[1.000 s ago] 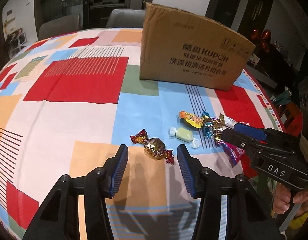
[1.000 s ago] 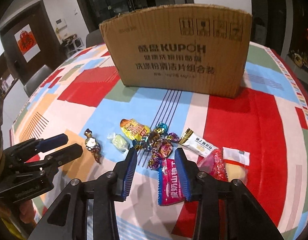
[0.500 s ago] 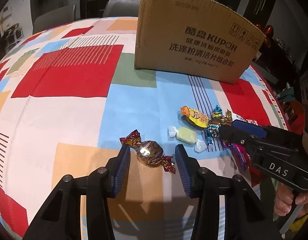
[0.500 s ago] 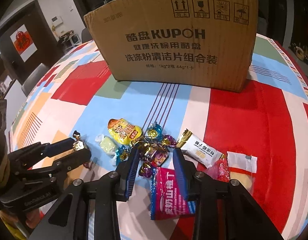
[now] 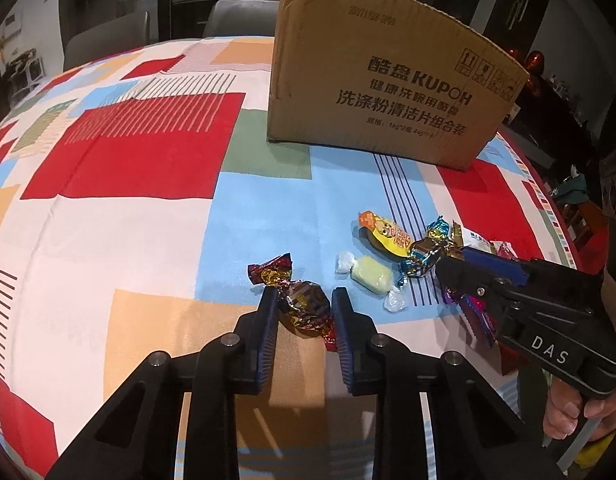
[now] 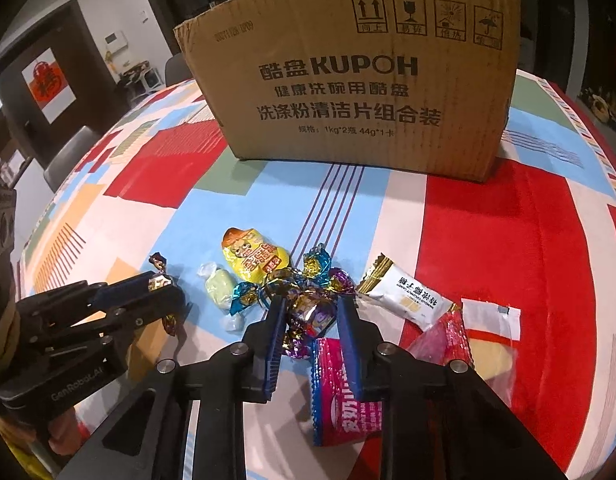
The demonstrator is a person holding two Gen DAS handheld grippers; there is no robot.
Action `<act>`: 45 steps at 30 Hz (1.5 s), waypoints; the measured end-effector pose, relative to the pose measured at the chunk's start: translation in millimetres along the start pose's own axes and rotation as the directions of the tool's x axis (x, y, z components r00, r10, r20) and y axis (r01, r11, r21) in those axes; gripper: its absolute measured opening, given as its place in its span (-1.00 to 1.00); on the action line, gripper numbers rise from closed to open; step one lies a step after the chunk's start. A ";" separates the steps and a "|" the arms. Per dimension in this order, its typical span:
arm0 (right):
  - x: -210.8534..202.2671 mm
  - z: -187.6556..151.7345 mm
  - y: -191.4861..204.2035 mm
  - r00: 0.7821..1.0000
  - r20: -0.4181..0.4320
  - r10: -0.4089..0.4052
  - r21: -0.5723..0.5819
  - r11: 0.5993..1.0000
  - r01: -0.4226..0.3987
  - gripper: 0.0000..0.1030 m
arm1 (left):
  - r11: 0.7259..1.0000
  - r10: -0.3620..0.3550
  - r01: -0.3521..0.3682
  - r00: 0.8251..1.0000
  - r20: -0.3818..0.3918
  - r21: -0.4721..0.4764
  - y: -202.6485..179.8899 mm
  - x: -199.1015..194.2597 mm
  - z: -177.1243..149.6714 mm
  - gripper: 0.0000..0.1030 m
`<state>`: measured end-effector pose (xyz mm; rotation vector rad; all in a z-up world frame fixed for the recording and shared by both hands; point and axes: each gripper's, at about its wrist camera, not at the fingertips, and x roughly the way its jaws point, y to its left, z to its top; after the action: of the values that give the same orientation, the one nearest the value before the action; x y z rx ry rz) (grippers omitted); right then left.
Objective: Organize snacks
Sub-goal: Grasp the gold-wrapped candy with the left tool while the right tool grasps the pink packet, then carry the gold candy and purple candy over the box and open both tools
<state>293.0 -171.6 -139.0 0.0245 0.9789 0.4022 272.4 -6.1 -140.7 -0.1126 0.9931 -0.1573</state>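
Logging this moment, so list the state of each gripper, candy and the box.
left gripper: closed around brown foil candy
right gripper: closed around purple foil candy
green candy: lying loose, wrapped
yellow packet: lying flat
cardboard box: upright on table

Glossy foil candy point(image 5: 304, 308), matt corrugated cardboard box point(image 5: 387, 96), cloth tablecloth point(image 5: 120, 208).
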 end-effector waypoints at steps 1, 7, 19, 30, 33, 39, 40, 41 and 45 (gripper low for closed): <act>-1.8 -0.4 0.6 1.000 0.004 0.001 0.001 1.000 -0.001 -0.47 | 1.000 -0.001 0.001 1.000 0.006 0.002 -0.6 -2.2 0.2 -0.48; -16.7 -0.8 2.7 0.999 0.036 -0.001 -0.001 1.000 0.001 -0.47 | 1.000 -0.008 0.008 0.999 0.044 0.008 -4.7 -20.6 3.2 -0.48; -58.4 2.2 7.4 0.992 0.125 0.017 -0.004 1.000 -0.017 -0.47 | 0.998 -0.040 0.035 0.992 0.123 0.045 -22.2 -59.5 11.3 -0.48; -96.4 17.5 11.9 0.974 0.223 0.032 -0.011 0.999 -0.030 -0.47 | 0.995 -0.067 0.050 0.975 0.212 0.085 -34.6 -96.1 29.6 -0.48; -106.4 23.5 12.4 0.967 0.251 0.036 -0.010 0.999 -0.034 -0.47 | 0.994 -0.076 0.054 0.968 0.238 0.096 -37.7 -105.6 38.3 -0.48; -123.8 38.4 12.3 0.952 0.304 0.033 -0.005 0.999 -0.033 -0.47 | 0.991 -0.080 0.046 0.953 0.293 0.122 -43.6 -123.2 56.9 -0.48; -127.3 42.2 12.1 0.949 0.313 0.033 -0.006 0.999 -0.032 -0.47 | 0.991 -0.080 0.044 0.950 0.302 0.123 -44.1 -125.9 58.6 -0.48; -129.8 44.7 11.8 0.947 0.320 0.031 -0.006 1.000 -0.031 -0.47 | 0.991 -0.081 0.044 0.947 0.310 0.123 -44.2 -129.0 62.2 -0.48; -141.6 56.3 11.1 0.934 0.356 0.024 -0.011 1.000 -0.022 -0.47 | 0.990 -0.092 0.051 0.939 0.332 0.130 -46.6 -137.2 73.3 -0.48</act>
<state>265.6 -200.9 8.4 0.0995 0.6181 0.4058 256.7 -25.1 19.8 -0.0626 0.6352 -0.2548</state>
